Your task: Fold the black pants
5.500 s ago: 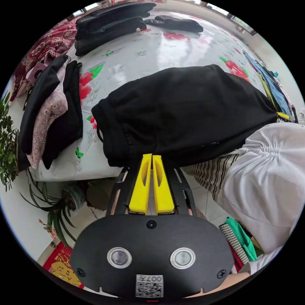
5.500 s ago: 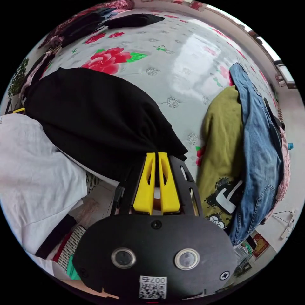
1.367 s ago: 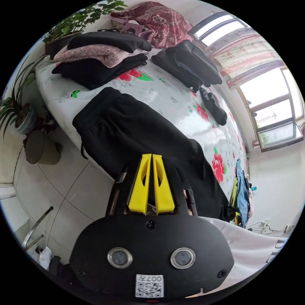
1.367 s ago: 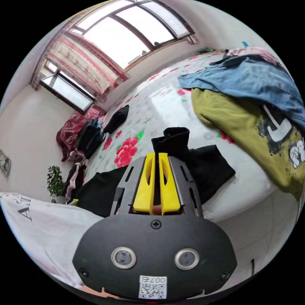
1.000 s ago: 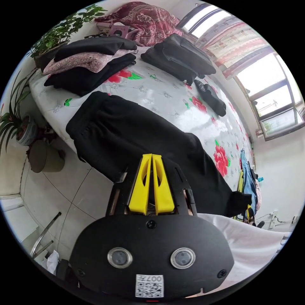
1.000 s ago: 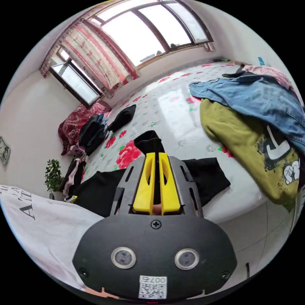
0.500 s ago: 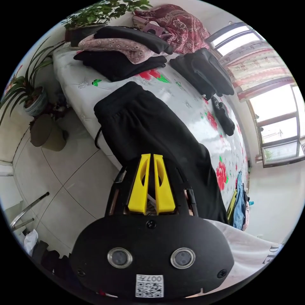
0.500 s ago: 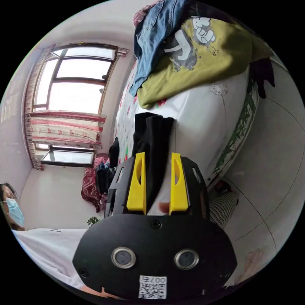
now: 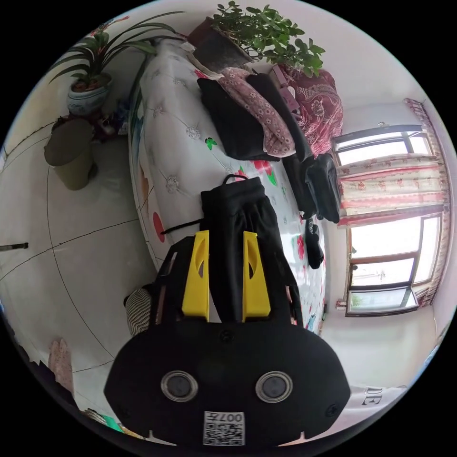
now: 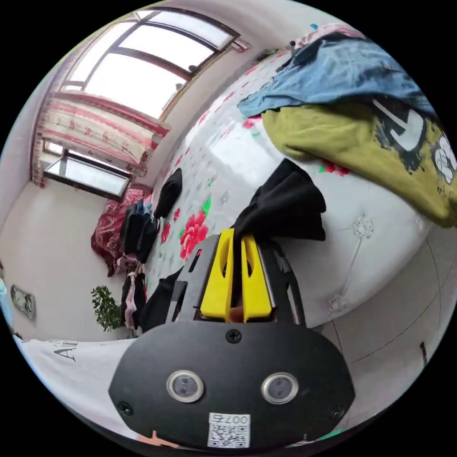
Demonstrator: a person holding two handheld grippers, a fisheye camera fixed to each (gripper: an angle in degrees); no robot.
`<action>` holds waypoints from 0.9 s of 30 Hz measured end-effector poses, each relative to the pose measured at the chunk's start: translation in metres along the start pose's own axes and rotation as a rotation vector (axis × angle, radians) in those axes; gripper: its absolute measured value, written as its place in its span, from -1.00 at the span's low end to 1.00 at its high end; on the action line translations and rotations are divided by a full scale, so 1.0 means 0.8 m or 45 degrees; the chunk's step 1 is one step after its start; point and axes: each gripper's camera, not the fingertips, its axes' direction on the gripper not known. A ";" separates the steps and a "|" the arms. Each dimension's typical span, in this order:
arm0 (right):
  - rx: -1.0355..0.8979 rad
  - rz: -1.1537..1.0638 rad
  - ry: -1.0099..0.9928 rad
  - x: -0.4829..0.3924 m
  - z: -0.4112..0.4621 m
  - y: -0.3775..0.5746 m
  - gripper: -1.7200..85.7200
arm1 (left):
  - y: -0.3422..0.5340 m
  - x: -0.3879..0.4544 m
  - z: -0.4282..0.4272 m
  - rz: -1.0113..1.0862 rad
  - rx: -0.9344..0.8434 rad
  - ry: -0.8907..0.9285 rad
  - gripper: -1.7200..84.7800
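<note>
The black pants [image 9: 238,204] lie along the near edge of a white flowered bed cover [image 9: 176,143], waistband and drawstring at the far end. My left gripper [image 9: 225,234] stands open, its yellow jaws wide apart, and the pants fabric runs through the gap between them. In the right gripper view, my right gripper [image 10: 236,234] is shut on the leg end of the black pants [image 10: 285,204], which bunches up in a lump just past the jaws, lifted off the bed cover [image 10: 247,152].
A stack of folded black and pink clothes [image 9: 247,114] and more dark folded clothes [image 9: 319,185] lie beyond the pants. An olive shirt [image 10: 352,138] and blue denim [image 10: 342,71] are heaped at the leg end. Potted plants [image 9: 88,90] and a tiled floor [image 9: 71,247] border the bed.
The left gripper, shut on the pants half a second ago, has opened. The right gripper, open then, has shut on the leg end. Both cameras have swung round.
</note>
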 end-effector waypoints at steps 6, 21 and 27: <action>-0.346 -1.185 -0.082 -0.284 0.078 0.030 -0.96 | -0.024 -0.018 0.024 0.003 -0.056 0.077 -0.65; -1.210 -1.480 -0.239 -0.358 0.322 0.243 -0.79 | -0.055 -0.044 0.039 -0.016 -0.108 0.195 -0.69; -1.154 -1.702 -0.190 -0.391 0.341 0.295 -0.74 | -0.063 -0.047 0.033 0.007 -0.111 0.224 -0.69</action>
